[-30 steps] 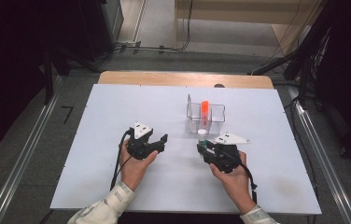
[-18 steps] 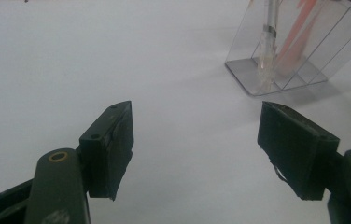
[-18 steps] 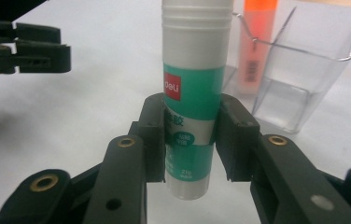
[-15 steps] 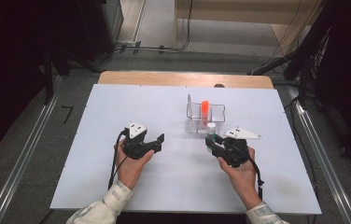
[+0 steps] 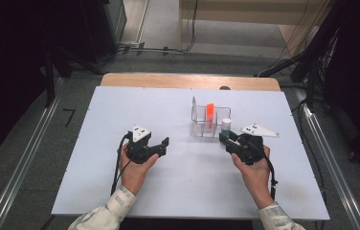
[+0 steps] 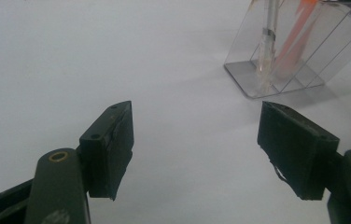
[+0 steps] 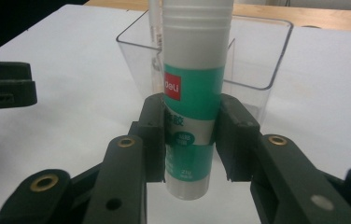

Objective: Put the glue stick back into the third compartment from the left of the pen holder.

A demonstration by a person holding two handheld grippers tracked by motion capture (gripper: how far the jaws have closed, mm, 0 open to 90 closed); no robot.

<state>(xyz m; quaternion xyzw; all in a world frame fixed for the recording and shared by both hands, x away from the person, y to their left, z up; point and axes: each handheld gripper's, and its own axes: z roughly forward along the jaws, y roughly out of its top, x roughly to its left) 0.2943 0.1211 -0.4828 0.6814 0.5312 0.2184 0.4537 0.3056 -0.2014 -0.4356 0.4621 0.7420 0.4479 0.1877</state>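
Note:
A white glue stick (image 7: 194, 84) with a green label stands upright between the jaws of my right gripper (image 7: 192, 140), which is shut on its lower half. In the high view the glue stick (image 5: 226, 125) and right gripper (image 5: 225, 139) hover just right of a clear plastic holder (image 5: 202, 125). The holder contains an orange marker (image 5: 210, 114). My left gripper (image 5: 163, 146) rests at centre left, pointing at the holder (image 6: 299, 77). Its jaws have just been opening a little wider, and the left gripper (image 6: 194, 144) is open with nothing between them.
Everything sits on a white tabletop (image 5: 168, 110) with a wooden strip (image 5: 187, 80) along the far edge. A thin clear stick (image 6: 267, 46) stands in the holder beside the orange marker (image 6: 295, 42). Cables trail from both grippers toward the near edge.
My right gripper has carried the glue stick to the right and a little farther away, up beside the clear holder. The left hand has stayed put.

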